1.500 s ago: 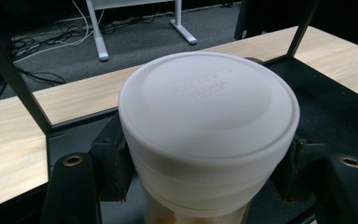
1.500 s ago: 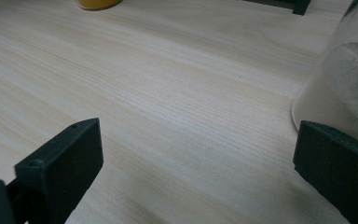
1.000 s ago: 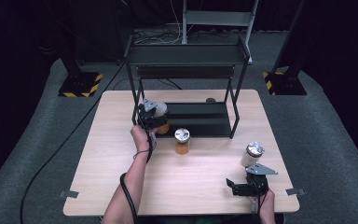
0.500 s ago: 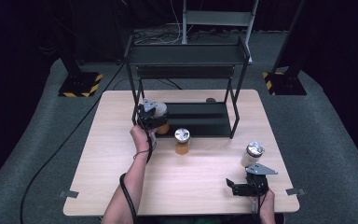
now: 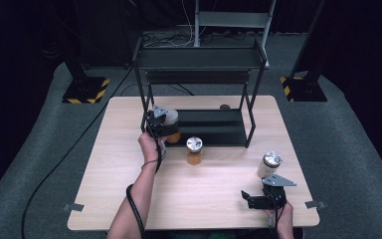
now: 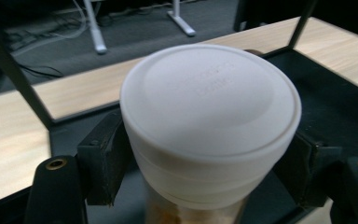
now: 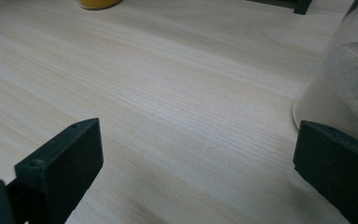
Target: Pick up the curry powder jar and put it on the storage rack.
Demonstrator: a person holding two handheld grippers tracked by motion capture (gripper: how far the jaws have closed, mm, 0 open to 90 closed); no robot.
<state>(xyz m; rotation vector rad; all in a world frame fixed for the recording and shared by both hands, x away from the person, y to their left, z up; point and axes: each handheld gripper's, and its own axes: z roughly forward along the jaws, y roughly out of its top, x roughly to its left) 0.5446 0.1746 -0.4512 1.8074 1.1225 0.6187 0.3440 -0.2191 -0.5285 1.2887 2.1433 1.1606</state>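
At the front-left corner of the black metal two-tier rack (image 5: 199,124), left gripper (image 5: 160,121) was clamped on the white-lidded clear jar with orange contents (image 6: 209,126), jaws just under the lid. Best kept upright and set fully onto the lower shelf before letting go. Right gripper (image 5: 258,199) sat spread apart on the pale wooden table (image 5: 129,189).

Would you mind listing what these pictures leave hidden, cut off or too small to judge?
- White-lidded jar, left gripper view: the bottom edge cuts off the body; raised lid lettering is too faint to read.
- Same jar, high view: the left tool and hand cover its base, so whether it rests on the rack's lower shelf is unclear.
- Clear jar, right gripper view: the right edge cuts it off.
- Small brown object, high view: too small to identify.
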